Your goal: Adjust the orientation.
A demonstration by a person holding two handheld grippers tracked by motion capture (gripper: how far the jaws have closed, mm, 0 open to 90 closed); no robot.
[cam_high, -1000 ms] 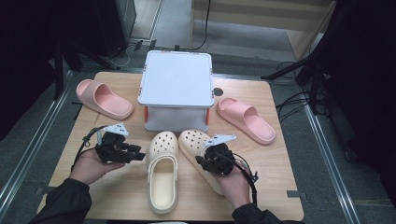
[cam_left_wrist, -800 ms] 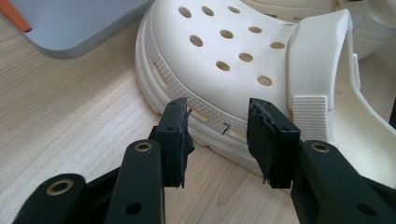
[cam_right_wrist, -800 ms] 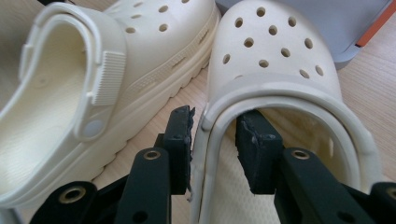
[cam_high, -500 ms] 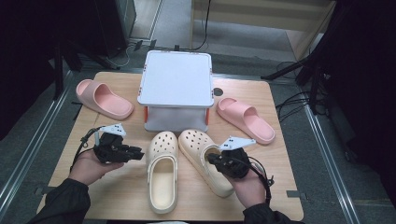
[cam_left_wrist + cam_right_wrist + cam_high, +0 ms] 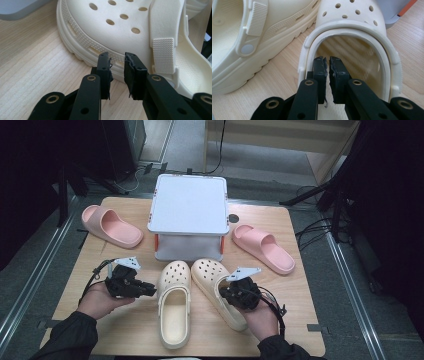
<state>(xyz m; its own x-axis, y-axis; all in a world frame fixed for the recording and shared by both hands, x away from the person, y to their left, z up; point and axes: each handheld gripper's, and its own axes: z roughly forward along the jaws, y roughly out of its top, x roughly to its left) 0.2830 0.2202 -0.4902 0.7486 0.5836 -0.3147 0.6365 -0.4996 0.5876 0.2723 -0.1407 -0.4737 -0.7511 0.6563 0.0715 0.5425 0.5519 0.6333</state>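
- The left gripper view shows the left hand-held gripper (image 5: 117, 66), jaws slightly spread, beside the left clog's (image 5: 130, 27) ribbed, perforated foam sidewall.
- The right gripper view shows the right hand-held gripper (image 5: 327, 65), jaws nearly pressed together, inside the right clog's (image 5: 352, 27) heel opening.
- The high view places both clogs at 6 o'clock of the white box (image 5: 189, 205) on the wooden surface (image 5: 300, 320).

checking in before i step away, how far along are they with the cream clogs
Early. Done: the two cream perforated foam clogs lie side by side in front of the closed white lidded storage box. In hand: the left gripper, jaws slightly apart, nears the left clog's side; the right gripper, nearly shut on nothing, sits over the right clog's opening. Left: gripping either clog; both pink slides lie untouched.
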